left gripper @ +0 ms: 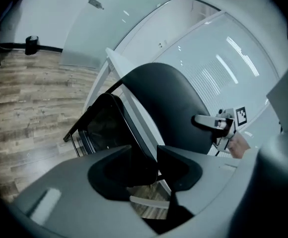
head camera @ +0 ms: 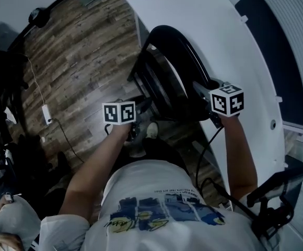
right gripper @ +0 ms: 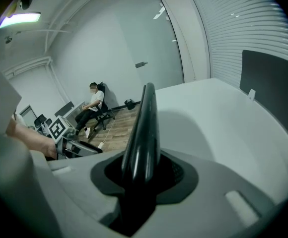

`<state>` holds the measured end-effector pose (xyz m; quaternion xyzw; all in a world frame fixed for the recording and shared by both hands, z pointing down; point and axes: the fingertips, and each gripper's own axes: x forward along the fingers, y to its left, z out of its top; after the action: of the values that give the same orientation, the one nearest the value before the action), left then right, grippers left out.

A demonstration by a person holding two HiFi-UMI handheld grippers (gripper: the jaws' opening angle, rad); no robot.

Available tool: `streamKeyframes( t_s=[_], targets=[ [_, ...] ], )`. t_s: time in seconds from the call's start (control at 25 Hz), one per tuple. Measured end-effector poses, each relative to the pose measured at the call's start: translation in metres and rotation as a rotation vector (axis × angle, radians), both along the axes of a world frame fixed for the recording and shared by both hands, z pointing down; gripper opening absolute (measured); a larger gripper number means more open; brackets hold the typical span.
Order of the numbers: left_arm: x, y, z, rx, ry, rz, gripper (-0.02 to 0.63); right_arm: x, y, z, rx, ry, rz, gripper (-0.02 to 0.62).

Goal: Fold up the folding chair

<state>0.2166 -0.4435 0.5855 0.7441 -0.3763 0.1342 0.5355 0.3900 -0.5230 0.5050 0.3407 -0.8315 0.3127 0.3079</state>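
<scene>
As left tongs (left gripper: 156, 158) pinch the seat (left gripper: 109, 128), right tongs (right gripper: 143, 170) straddle the backrest (right gripper: 144, 125).

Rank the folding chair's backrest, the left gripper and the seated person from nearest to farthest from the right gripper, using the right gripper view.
1. Folding chair's backrest: upright between the right gripper's jaws.
2. Left gripper: low at the left, clamped on the chair's seat.
3. Seated person: far back at the left, on an office chair.

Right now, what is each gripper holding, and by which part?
The left gripper grips the chair's seat by its edge. The right gripper straddles the backrest at its rim, apparently not clamping.
</scene>
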Motion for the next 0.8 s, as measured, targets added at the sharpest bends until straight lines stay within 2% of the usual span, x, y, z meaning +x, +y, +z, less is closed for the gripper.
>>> streamKeyframes(
  t_s=[0.12, 0.36, 0.6, 0.8],
  targets=[
    [-0.015, 0.004, -0.021, 0.044, 0.024, -0.009, 0.167, 0.004, -0.003, 0.003, -0.003, -0.002, 0.005, 0.109],
    [-0.05, 0.01, -0.059, 0.166, -0.045, 0.002, 0.167, 0.021, -0.012, 0.004, 0.009, 0.066, 0.009, 0.146],
    [-0.079, 0.021, -0.089, 0.241, -0.04, -0.021, 0.167, 0.034, -0.012, -0.004, 0.013, 0.122, 0.029, 0.175],
    [-0.108, 0.039, -0.114, 0.309, -0.045, -0.005, 0.167, 0.038, 0.001, -0.02, 0.025, 0.188, 0.054, 0.183]
  ],
)
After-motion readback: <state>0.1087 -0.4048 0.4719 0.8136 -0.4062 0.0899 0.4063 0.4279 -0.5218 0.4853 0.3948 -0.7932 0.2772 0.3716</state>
